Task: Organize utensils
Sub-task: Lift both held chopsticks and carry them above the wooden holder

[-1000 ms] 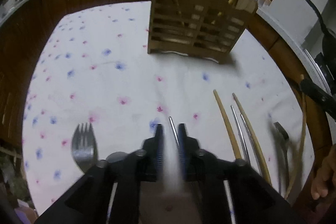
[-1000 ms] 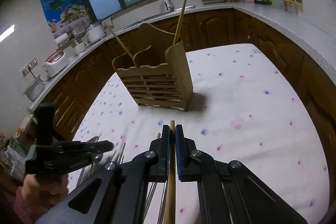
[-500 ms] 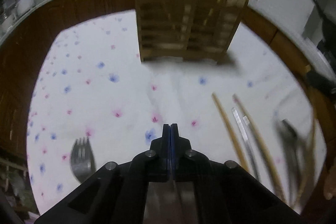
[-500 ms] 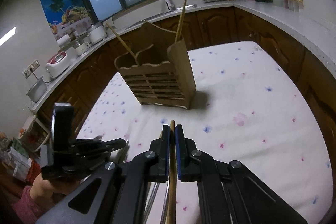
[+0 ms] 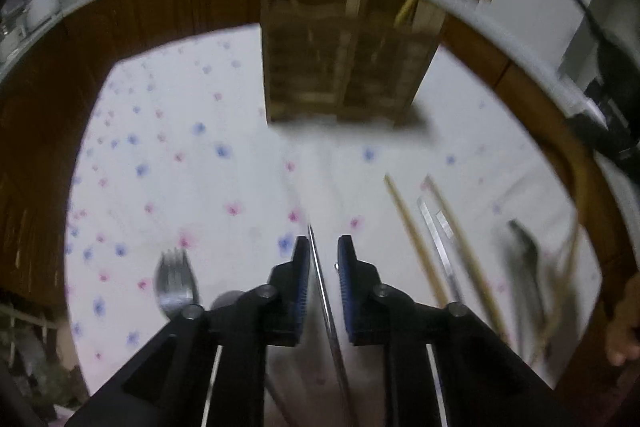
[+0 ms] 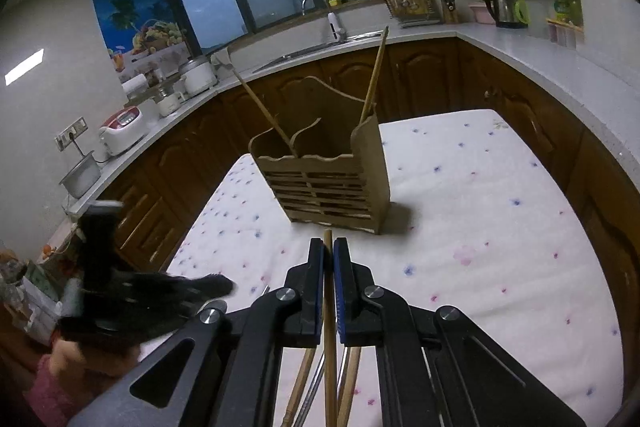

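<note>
There is lots of bare desk (image 5: pixel 168 131) between my tools and the far wooden holder (image 5: pixel 344 67). My left tool (image 5: pixel 323 259) has just been opening, with a thin metal stick (image 5: pixel 320 279) between its loose fingers. My right tool (image 6: pixel 328 267) is clenched on a wooden chopstick (image 6: pixel 329 307).

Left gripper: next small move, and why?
Probably close the left gripper on the metal chopstick. Its jaws have just been opening, and the chopstick lies between them with gaps on both sides, so it isn't gripped. The right gripper already clamps a wooden chopstick, and the holder stands ahead.
</note>
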{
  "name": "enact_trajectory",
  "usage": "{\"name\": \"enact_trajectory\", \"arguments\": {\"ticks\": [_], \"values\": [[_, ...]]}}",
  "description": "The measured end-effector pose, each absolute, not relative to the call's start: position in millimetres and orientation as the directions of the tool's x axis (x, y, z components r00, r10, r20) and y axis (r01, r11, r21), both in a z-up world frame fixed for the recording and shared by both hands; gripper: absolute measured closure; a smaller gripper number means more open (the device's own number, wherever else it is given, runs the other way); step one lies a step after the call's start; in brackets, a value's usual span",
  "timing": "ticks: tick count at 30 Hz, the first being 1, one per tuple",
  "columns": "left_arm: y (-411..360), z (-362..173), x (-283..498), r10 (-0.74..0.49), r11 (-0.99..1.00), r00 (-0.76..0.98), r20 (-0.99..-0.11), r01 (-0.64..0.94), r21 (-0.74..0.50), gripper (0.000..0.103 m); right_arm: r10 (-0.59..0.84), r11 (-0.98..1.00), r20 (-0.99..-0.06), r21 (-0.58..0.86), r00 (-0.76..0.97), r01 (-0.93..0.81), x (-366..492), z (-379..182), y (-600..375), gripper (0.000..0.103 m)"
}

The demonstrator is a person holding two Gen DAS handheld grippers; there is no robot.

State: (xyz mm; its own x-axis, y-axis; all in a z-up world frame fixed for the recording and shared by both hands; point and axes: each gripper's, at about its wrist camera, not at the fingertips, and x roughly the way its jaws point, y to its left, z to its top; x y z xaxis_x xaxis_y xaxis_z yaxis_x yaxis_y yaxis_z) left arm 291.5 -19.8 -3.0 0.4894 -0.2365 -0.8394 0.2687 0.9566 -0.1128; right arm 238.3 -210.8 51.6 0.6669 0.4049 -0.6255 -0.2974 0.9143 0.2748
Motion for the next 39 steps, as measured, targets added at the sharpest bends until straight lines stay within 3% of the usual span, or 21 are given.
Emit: {"name": "enact_trajectory", "arguments": {"ticks": [7,9,16,26,39], "values": [[-40,-36,317,-0.174,0.960,0.463,-0.869,0.275,-0.046,0.084,0.399,0.917,-0.639,0.277,0.658,-0.287,236,45,-217,0.098],[-47,-38,318,-0.151,0.957,0.479,-0.865,0.289,-0.007,0.096,0.397,0.918,-0.639,0.279,0.659,-0.283,237,45,-219,0.098],[-34,-26,306,-0.184,0.961,0.523,-0.832,0.275,-0.040,0.101,0.403,0.915,-0.631,0.287,0.664,-0.283,238,47,-221,0.098],[14,58,248,-0.375,0.927,0.678,-0.632,0.288,-0.241,0.101,0.408,0.912,-0.583,0.284,0.702,-0.295,234,71,-219,0.098],[53,106,208,-0.400,0.913,0.791,-0.464,0.299,-0.278,0.101,0.418,0.908,-0.504,0.246,0.755,-0.338,238,112,-204,0.098]]}}
